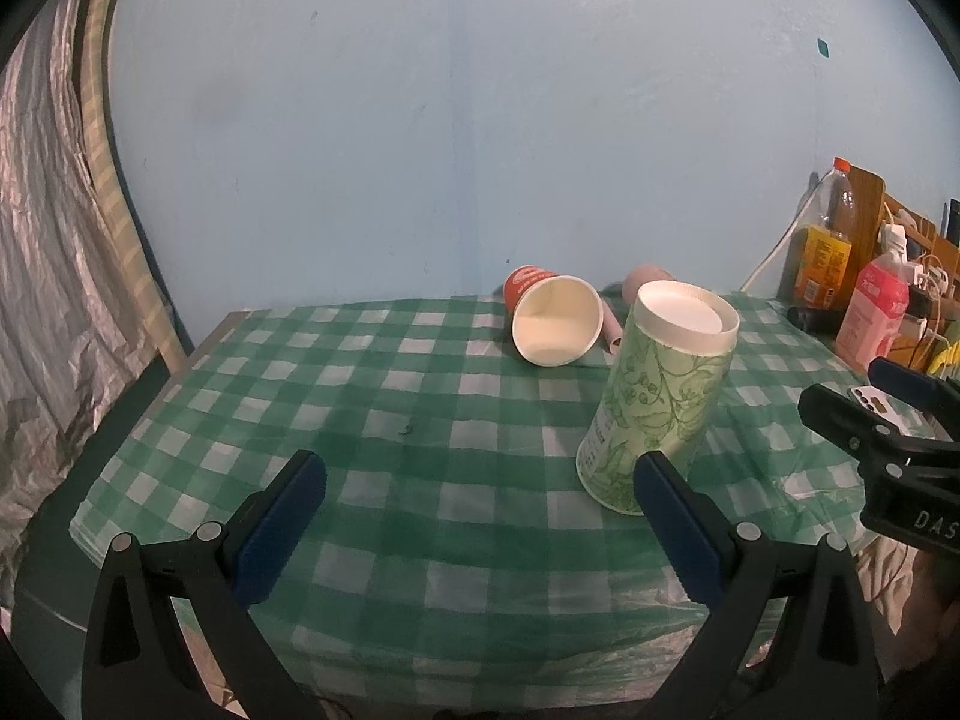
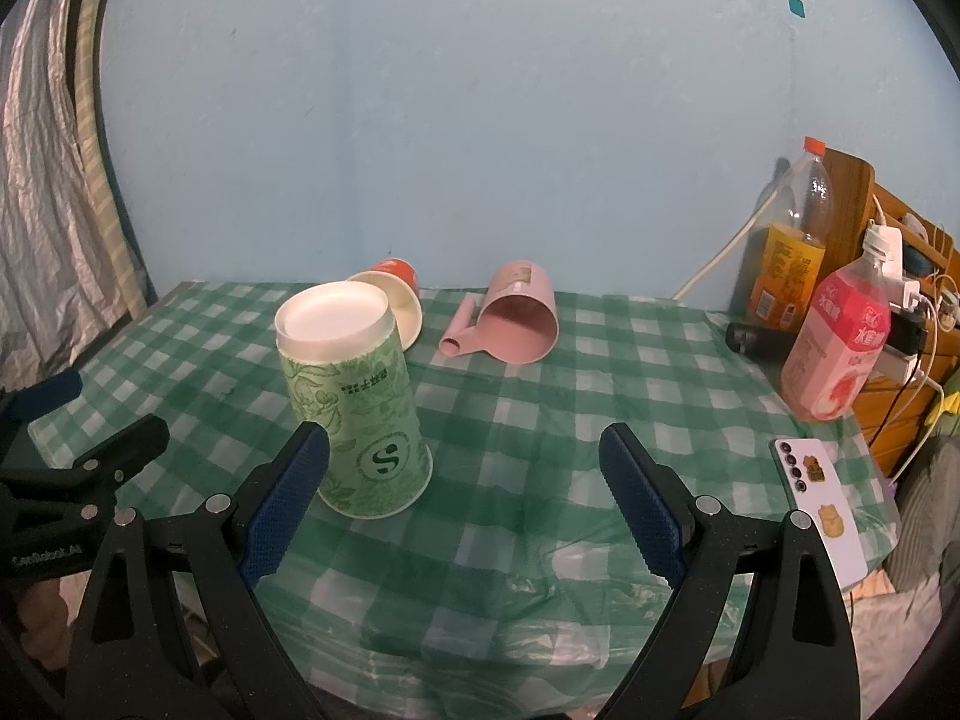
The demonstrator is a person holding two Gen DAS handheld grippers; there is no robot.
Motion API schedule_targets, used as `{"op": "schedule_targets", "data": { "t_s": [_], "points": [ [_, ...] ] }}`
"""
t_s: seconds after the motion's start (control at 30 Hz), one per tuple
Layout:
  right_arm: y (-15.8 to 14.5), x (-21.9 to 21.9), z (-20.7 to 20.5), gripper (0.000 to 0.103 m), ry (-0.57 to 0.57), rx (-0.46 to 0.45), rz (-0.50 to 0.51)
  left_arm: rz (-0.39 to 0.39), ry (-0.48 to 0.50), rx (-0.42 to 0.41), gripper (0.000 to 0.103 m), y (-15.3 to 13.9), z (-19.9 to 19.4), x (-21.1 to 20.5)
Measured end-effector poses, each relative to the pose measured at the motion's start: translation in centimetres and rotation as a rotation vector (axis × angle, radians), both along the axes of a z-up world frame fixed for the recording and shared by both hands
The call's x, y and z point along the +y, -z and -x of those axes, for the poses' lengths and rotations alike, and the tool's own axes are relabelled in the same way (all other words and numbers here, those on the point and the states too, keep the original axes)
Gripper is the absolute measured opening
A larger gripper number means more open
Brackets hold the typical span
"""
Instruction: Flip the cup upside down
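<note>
- The green paper cup (image 2: 355, 414) stands mouth-down on the checked tablecloth (image 2: 540, 420), left of centre in my right wrist view and right of centre in my left one (image 1: 657, 402). Its white base faces up, so I judge the flip done.
- My right gripper (image 2: 465, 501) has its jaws spread wide with nothing between them; the green cup sits just beyond the left finger. I can't tell whether they touch.
- My left gripper (image 1: 480, 531) is equally wide and empty, low in its frame, with the green cup just beyond its right finger.
- Risk: the cup is tall, light and leans a little. If I pull either gripper back carelessly, a finger could clip its wall and topple it; the loose plastic cloth could also drag under it.
- Count of cups: three. Besides the green one, a red paper cup (image 1: 552, 318) lies on its side at upper centre, and a pink handled mug (image 2: 519, 318) lies on its side just beside it.
- Bottles: two at the right edge, an orange-capped bottle (image 2: 789, 246) and a pink drink bottle (image 2: 837, 348).
- One phone (image 2: 822, 504) lies at lower right.
</note>
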State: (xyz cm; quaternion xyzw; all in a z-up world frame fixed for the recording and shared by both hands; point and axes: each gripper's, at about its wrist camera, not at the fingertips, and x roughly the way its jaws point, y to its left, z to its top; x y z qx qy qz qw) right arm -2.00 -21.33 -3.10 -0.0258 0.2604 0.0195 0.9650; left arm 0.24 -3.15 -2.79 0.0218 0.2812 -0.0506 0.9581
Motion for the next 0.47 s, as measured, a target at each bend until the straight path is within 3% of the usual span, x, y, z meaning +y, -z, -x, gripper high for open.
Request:
{"op": "schedule_targets", "data": {
  "t_s": [0.47],
  "points": [
    [0.14, 0.22, -0.07, 0.091, 0.0, 0.002, -0.001, -0.002, -0.001, 0.003, 0.103, 0.04, -0.07, 0.05]
  ]
}}
